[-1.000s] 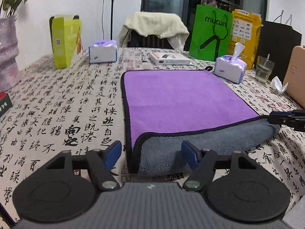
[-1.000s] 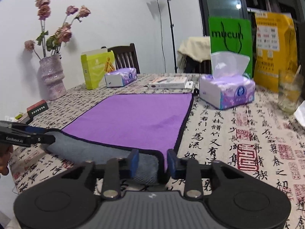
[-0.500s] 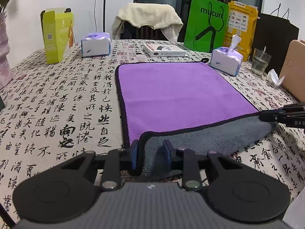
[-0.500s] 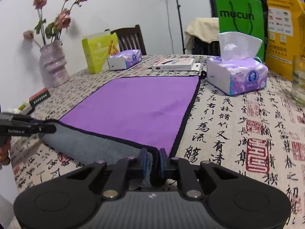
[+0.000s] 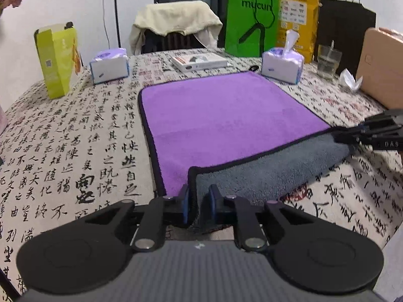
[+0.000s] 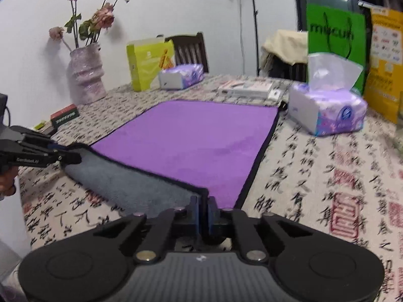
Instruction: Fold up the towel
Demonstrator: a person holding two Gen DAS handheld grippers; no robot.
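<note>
A purple towel (image 5: 226, 115) with a grey underside and black edging lies flat on the calligraphy-print tablecloth; it also shows in the right wrist view (image 6: 191, 138). Its near edge is lifted, so the grey side (image 5: 264, 173) faces me. My left gripper (image 5: 199, 201) is shut on the towel's near left corner. My right gripper (image 6: 203, 206) is shut on the near right corner. Each gripper shows in the other's view: the right one (image 5: 352, 136) at the right, the left one (image 6: 68, 157) at the left.
Two tissue packs (image 5: 282, 66) (image 5: 108, 65), a flat white box (image 5: 200, 61), a yellow-green carton (image 5: 58, 59), a glass (image 5: 327, 61), green and yellow bags (image 5: 248, 22) and a flower vase (image 6: 87, 73) ring the towel. A chair (image 5: 176, 25) stands behind the table.
My left gripper went from open to shut on the towel's near left corner. My right gripper tightened on the near right corner. Both corners have risen, showing more grey underside.
</note>
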